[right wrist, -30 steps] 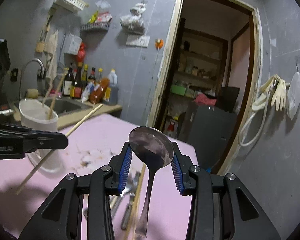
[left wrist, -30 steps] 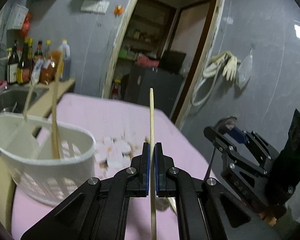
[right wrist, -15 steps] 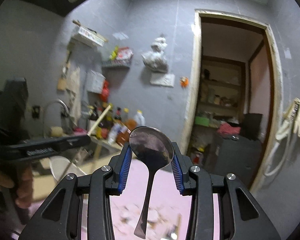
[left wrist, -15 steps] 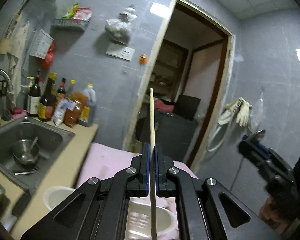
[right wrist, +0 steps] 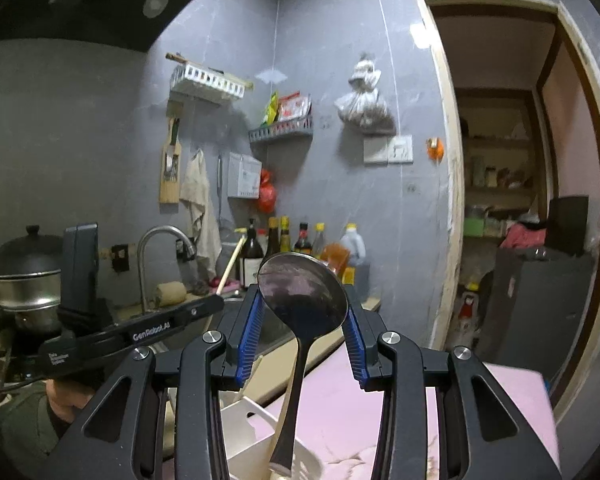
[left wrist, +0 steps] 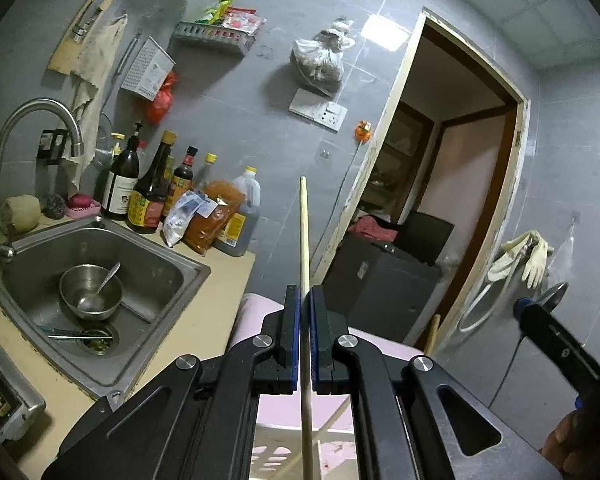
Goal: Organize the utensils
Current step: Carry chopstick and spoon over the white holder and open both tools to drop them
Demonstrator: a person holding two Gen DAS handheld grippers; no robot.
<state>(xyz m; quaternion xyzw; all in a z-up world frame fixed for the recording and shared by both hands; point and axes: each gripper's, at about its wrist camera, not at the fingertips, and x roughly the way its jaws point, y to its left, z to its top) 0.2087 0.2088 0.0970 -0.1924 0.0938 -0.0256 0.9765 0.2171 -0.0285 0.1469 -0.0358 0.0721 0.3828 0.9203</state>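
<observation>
Between my left gripper's [left wrist: 305, 334] closed pads a chopstick [left wrist: 304, 240] stands upright, clamped. My right gripper [right wrist: 302, 330] clamps a metal spoon [right wrist: 302, 300] by its bowl, handle hanging down over the white basket [right wrist: 256, 432] on the pink table [right wrist: 380, 408], beside the counter's [left wrist: 204, 316] edge by the sink [left wrist: 156, 276].
</observation>
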